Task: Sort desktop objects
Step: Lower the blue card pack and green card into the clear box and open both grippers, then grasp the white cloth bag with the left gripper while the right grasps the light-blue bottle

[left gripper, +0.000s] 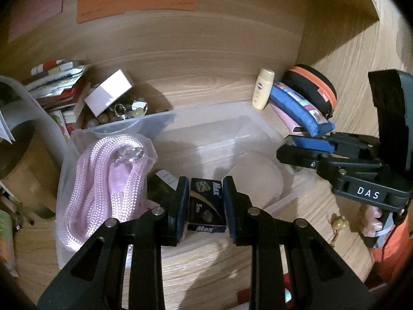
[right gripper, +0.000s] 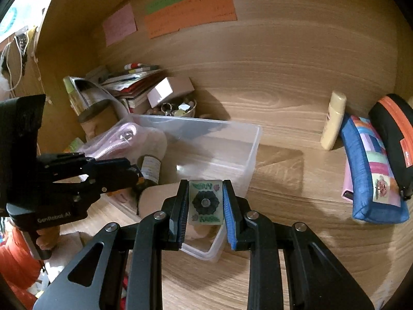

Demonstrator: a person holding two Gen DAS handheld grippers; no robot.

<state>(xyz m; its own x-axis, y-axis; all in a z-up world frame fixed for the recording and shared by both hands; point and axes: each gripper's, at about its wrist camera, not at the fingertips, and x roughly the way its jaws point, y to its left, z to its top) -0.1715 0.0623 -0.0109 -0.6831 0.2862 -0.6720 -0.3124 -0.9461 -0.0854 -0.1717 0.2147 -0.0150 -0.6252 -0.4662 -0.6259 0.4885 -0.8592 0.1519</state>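
My left gripper [left gripper: 205,201] is shut on a black Max staple box [left gripper: 206,205] and holds it over the clear plastic bin [left gripper: 232,118]. A bag of pink rope [left gripper: 108,180] lies in the bin's left end, next to a dark bottle [right gripper: 151,168]. My right gripper [right gripper: 205,201] is shut on a pale green tile with a black flower [right gripper: 205,202], held above the bin's near right corner [right gripper: 214,253]. The left gripper's closed fingers show in the right wrist view [right gripper: 113,170]. The right gripper shows in the left wrist view [left gripper: 304,152].
A cream lotion bottle [right gripper: 333,121], a blue patchwork pencil case [right gripper: 371,170] and a black-and-orange pouch [right gripper: 395,134] stand at the right against the back panel. A stack of books [right gripper: 129,85], a white box [right gripper: 167,90] and a bowl of trinkets [right gripper: 180,109] sit behind the bin.
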